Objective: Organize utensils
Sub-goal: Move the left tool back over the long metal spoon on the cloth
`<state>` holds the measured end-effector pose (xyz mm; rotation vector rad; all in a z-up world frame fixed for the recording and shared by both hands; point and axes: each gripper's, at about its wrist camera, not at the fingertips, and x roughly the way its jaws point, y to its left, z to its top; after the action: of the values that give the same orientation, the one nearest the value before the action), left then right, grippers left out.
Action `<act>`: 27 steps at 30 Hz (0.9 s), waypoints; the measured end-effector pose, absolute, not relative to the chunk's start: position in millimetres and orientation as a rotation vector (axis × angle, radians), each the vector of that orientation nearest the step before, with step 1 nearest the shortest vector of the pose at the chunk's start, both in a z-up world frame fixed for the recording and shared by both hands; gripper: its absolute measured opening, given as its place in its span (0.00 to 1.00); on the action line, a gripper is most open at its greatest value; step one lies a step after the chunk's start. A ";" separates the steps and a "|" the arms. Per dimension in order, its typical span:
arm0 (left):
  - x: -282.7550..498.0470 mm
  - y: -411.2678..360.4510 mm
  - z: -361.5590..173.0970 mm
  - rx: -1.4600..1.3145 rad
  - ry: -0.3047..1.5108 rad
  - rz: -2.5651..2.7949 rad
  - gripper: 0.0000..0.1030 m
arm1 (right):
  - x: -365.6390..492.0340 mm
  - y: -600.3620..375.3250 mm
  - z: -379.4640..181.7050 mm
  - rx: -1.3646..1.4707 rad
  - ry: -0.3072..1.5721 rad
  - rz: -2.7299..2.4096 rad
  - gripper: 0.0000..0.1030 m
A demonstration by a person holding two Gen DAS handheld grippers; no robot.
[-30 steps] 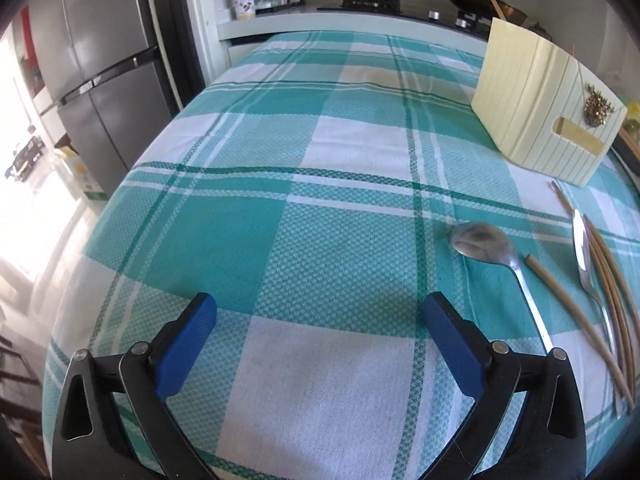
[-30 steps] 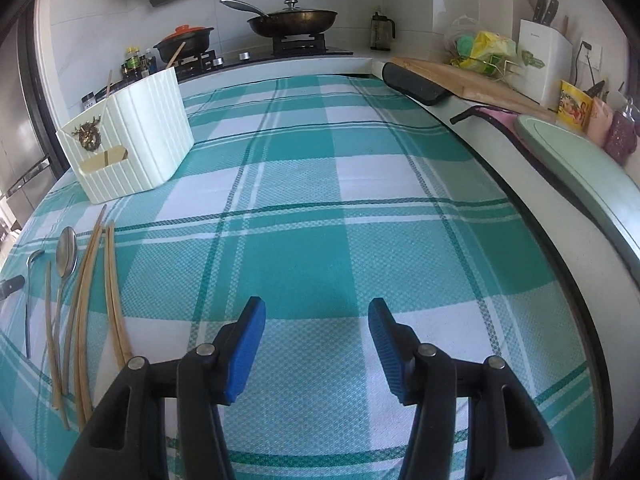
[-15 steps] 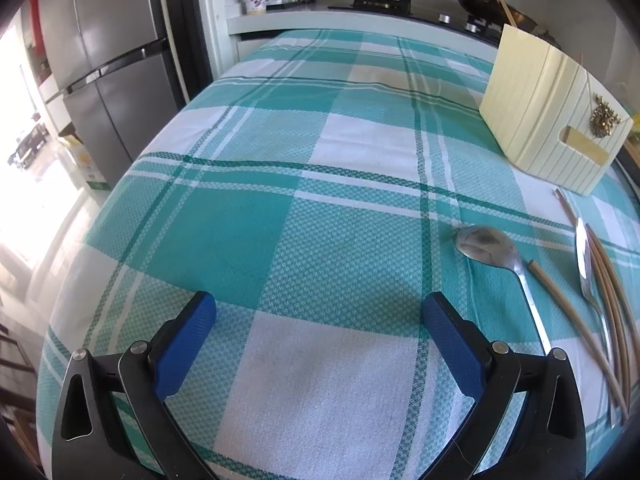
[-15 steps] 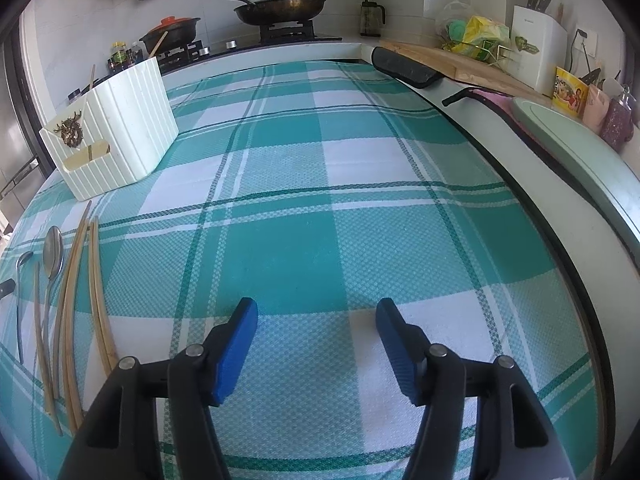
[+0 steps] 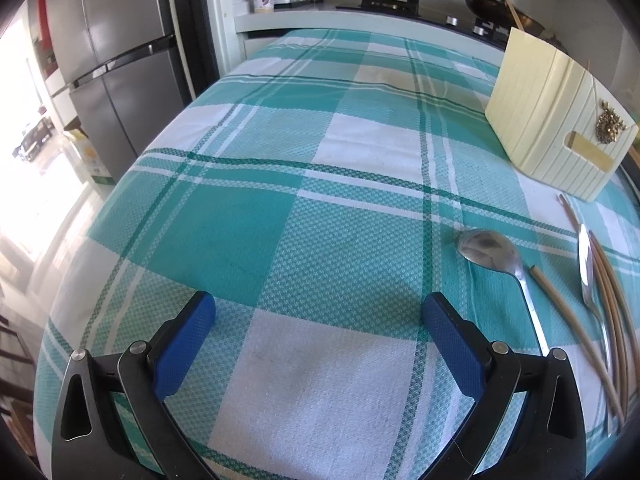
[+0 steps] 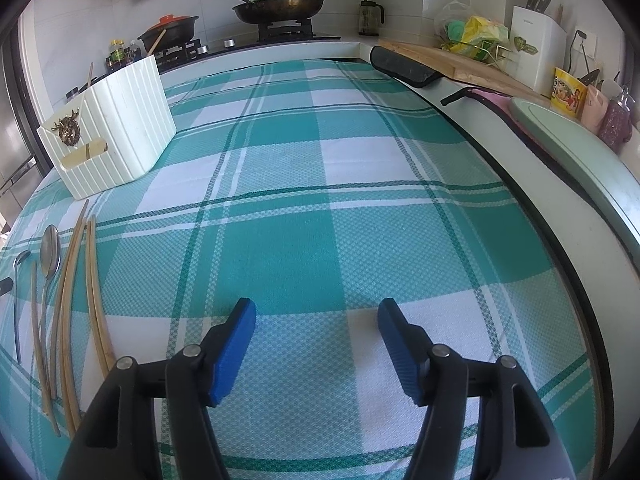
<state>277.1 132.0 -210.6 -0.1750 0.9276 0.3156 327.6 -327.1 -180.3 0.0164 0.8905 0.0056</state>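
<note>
My left gripper (image 5: 318,312) hangs over the checked cloth (image 5: 280,208) with its jaws spread wide and nothing between the blue pads (image 5: 184,344). My right gripper (image 6: 316,320) is also released, jaws apart over bare cloth; they have just been opening, with nothing between them.

The utensils lie flat on the cloth between my 2 grippers, side by side and roughly parallel. From the left view I see 1 spoon (image 5: 490,250) nearest, bowl pointing away from me, then a chopstick (image 5: 572,316) just beside its handle, then a 2nd spoon (image 5: 586,264) and more chopsticks bunched close against it at the frame edge. From the right view the same group sits at the far left, with 2 chopsticks (image 6: 96,292) on the side nearest my gripper.

The cream ribbed holder (image 6: 116,136) stands upright on the cloth just beyond the tips of the chopsticks, apart from the spoons. I cannot see what it holds inside.

Behind the table are a stove with a pan (image 6: 280,4) and a fridge (image 5: 108,60).
</note>
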 end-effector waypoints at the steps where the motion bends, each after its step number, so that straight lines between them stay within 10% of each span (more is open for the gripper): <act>1: 276.9 132.3 -210.6 -0.175 0.928 0.315 1.00 | 327.7 -326.9 -180.4 0.017 0.890 0.006 0.63; 27: 274.2 31.5 -198.0 -0.083 0.924 0.244 0.99 | 328.5 -327.2 -180.6 0.023 0.889 0.010 0.64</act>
<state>274.2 31.5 -198.0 -0.0829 0.9242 0.2442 328.5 -327.2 -180.6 0.0226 0.8894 0.0103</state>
